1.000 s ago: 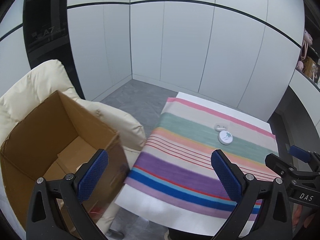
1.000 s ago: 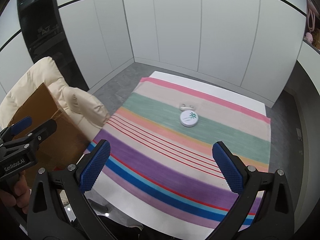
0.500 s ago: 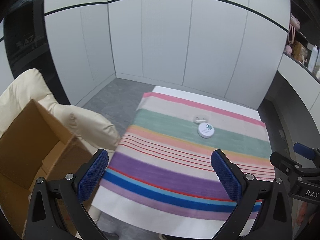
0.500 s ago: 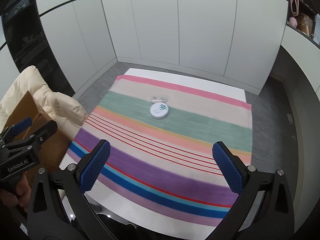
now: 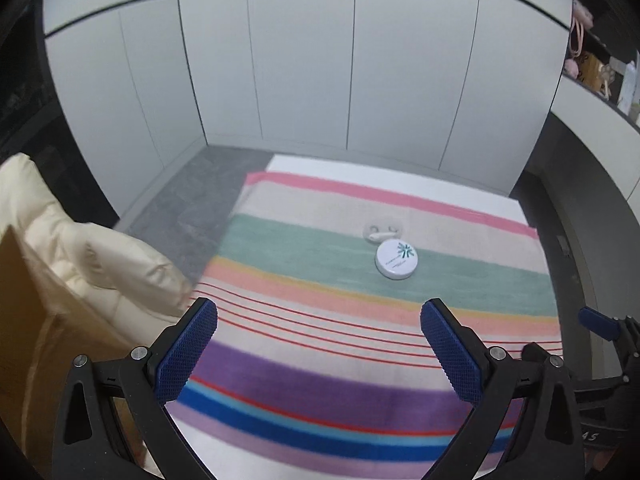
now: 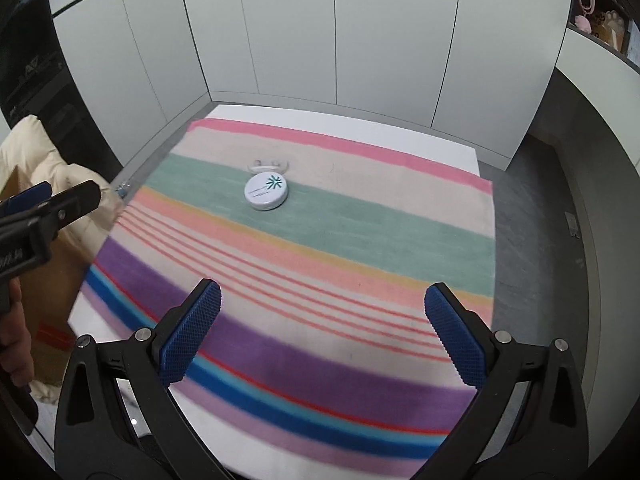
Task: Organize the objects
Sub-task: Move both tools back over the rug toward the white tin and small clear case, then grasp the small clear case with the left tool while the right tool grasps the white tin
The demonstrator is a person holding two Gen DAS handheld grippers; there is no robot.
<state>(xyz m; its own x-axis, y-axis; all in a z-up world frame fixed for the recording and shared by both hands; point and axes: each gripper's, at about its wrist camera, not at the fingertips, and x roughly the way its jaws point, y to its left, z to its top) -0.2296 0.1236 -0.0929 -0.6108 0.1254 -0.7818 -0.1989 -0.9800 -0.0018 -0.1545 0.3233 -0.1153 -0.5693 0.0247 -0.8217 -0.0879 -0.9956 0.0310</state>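
Two tongs, left tongs (image 5: 319, 354) and right tongs (image 6: 322, 336), are gaping wide, empty; round tin (image 6: 266, 191) is looking light, rigid, slick — grip its rim.

The print on the round tin (image 6: 266, 191) is too small to read. The pale thing (image 6: 269, 165) just behind the tin is small and partly covered by it; what it is cannot be told. The box (image 5: 18, 320) far left of the tin is cut by the picture's edge and blurred. The cloth (image 6: 304, 264) is blurred in its near stripes. The shelf items (image 5: 592, 68) are too small to tell.
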